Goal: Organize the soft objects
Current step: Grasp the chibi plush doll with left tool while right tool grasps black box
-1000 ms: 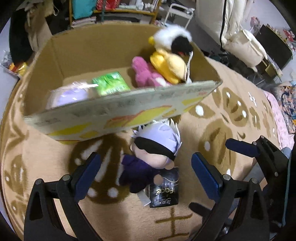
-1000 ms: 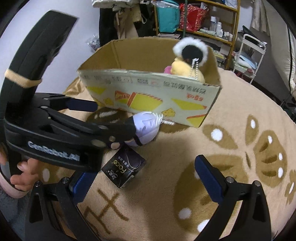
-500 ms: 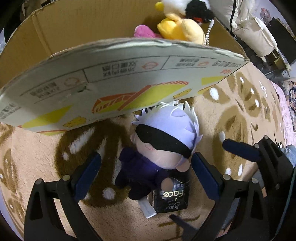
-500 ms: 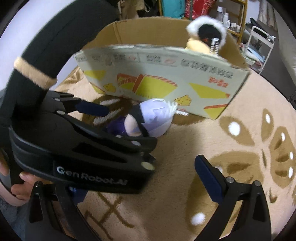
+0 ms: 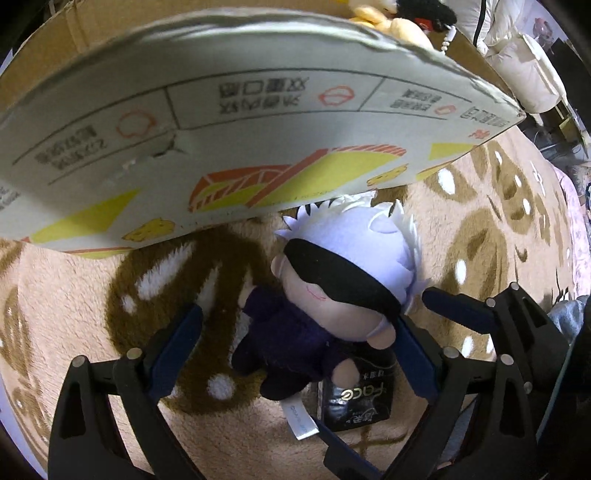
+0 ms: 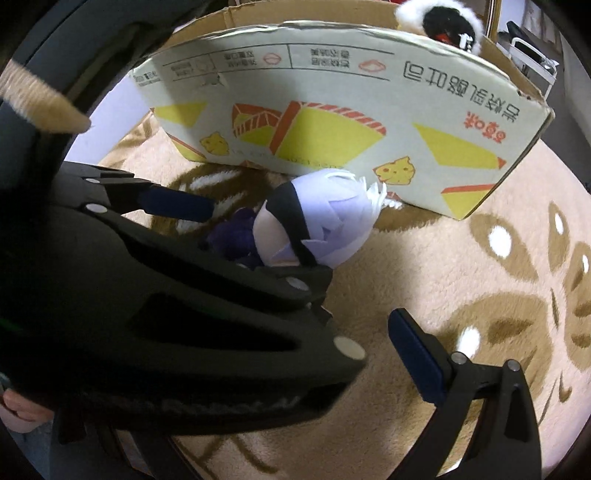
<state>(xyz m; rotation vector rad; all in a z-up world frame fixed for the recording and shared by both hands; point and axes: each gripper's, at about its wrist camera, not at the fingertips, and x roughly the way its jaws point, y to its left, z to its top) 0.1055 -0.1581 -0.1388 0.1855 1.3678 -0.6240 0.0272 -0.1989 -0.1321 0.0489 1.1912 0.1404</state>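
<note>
Plush doll with pale lilac felt hair, a black blindfold and a dark purple outfit lies on its back on the beige fleece rug with brown and white markings, its head touching the foot of the cardboard box printed with yellow and orange shapes. Going from left to right in the left wrist view, the left gripper has its left blue pad out on the rug beside the doll's body, the doll lies between the two pads, and the right pad sits just beside the doll's cheek and hand; the jaws are spread wide and grip nothing. Under the doll's legs lies a small black packet with silver lettering, and a white fabric tag trails from the doll. Further right, the right gripper shows one dark blue finger near the doll's hair; its jaws stand wide apart and hold nothing. Over the box rim peek a yellow plush toy and a black and white furry plush.
</note>
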